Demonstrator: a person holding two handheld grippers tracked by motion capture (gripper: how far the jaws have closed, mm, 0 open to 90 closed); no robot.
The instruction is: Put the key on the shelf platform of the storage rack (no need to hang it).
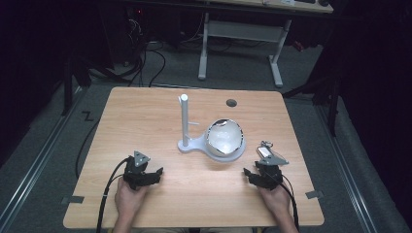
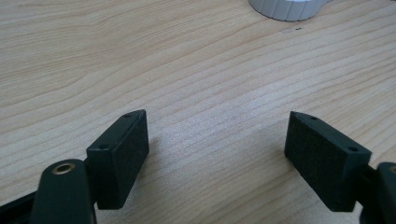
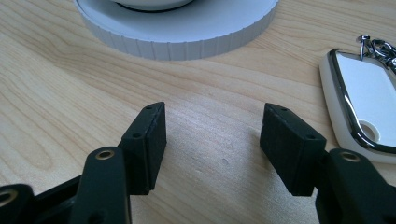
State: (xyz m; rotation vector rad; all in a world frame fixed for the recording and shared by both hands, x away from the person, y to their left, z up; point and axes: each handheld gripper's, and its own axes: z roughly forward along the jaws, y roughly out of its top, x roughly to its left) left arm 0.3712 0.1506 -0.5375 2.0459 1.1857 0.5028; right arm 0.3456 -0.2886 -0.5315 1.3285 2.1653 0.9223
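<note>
Key tag point(image 3: 362, 100) lies flat on the wooden table point(image 1: 145, 116), just beside the right gripper point(image 3: 212, 140) and off its right-hand jaw. The right gripper's jaws stand apart with nothing between them, resting low over bare wood. The left gripper point(image 2: 217, 149) is likewise spread wide and empty, well apart from the tag.

Handling, as a judgement: the tag is a thin white plastic plate with a chrome rim and a metal ring point(image 3: 376, 46) at its far end. Expect it to be light, stiff and slippery at the rim. Lying flat, it offers little edge to pinch. Take hold across the two long edges, or at the ring end where the metal stands proud of the table.

Beyond the tag stands a white stand point(image 1: 187, 141): a ribbed round base point(image 3: 187, 32) carrying a clear glass globe point(image 1: 224, 137), with an upright post point(image 1: 184, 119) and a short side peg.

View differences: the right gripper view resolves the tag's rim, its slot and the ribbing on the base. The high view adds the post, the globe and both hands point(image 1: 128, 196). The left gripper view offers just the base edge point(image 2: 287, 9) far off.
</note>
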